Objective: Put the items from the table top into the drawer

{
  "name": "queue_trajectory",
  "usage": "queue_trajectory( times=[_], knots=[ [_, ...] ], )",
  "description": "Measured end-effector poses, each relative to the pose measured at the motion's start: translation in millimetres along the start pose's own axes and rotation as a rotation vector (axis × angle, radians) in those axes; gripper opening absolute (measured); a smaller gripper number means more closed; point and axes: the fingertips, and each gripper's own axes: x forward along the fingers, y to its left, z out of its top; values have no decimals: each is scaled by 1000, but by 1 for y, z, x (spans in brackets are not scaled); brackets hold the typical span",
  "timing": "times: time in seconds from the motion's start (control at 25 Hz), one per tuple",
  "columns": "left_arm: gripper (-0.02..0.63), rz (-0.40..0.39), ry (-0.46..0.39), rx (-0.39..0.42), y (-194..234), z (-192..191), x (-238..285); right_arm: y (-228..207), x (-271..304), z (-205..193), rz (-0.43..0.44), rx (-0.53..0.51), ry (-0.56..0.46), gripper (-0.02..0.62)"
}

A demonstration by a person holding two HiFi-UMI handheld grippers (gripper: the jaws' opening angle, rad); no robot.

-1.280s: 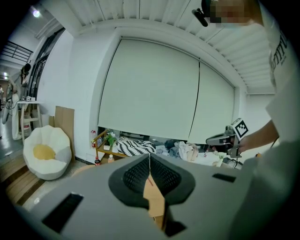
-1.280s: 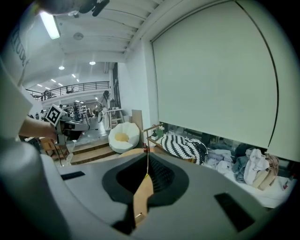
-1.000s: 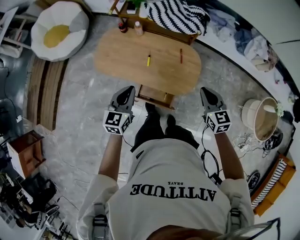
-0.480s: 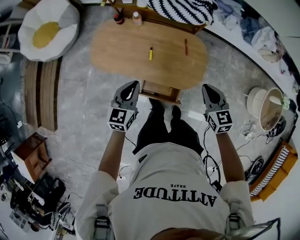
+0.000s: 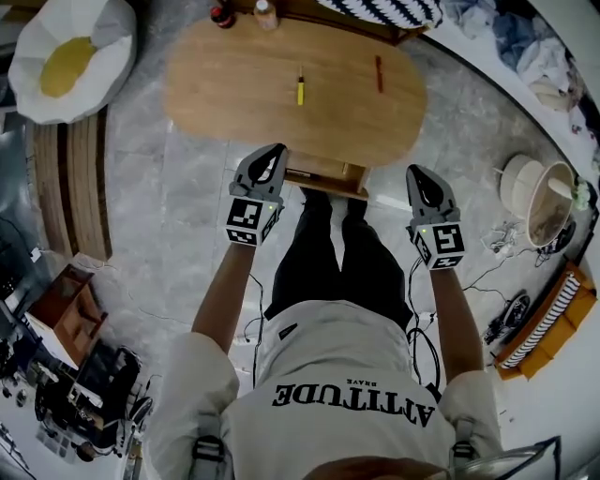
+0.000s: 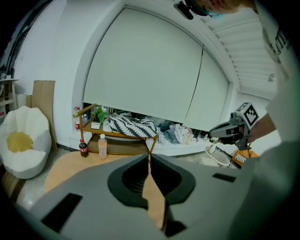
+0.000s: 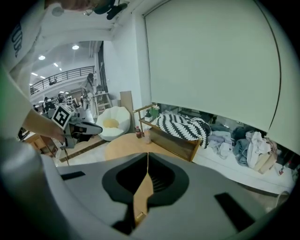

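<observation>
An oval wooden table [image 5: 234, 103] carries a yellow pen [image 5: 300, 90] near its middle and a red pen [image 5: 379, 73] to the right. Below its near edge a small wooden drawer [image 5: 325, 178] juts out. My left gripper [image 5: 277, 150] hovers just left of the drawer, jaws shut and empty. My right gripper [image 5: 413, 172] hangs to the drawer's right, off the table's near edge, also shut with nothing in it. In the left gripper view the left gripper [image 6: 150, 159] shows only tabletop past its closed jaws. The right gripper [image 7: 147, 157] looks the same in its own view.
A cola bottle [image 5: 222, 14] and a pale bottle [image 5: 265, 13] stand at the table's far edge by a wooden shelf [image 6: 117, 136] with a striped cloth [image 6: 131, 125]. A white beanbag [image 5: 66, 52] lies left. A round basket [image 5: 539, 202] and cables sit right.
Both grippers have sunk and come closer to the table's near edge, on either side of the drawer. Their jaws have stayed shut.
</observation>
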Motion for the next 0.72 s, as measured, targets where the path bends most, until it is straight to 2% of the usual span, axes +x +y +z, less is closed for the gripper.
queue_trajectory(
  times=[0.28, 0.44, 0.72],
  knots=[
    [25, -12, 42, -15, 14, -28, 52, -15, 21, -27, -29, 64, 23, 20],
    [25, 10, 51, -33, 17, -40, 79, -25, 27, -41, -30, 85, 29, 20],
    [28, 29, 116, -17, 24, -78, 132, -52, 55, -67, -14, 132, 40, 20]
  ],
)
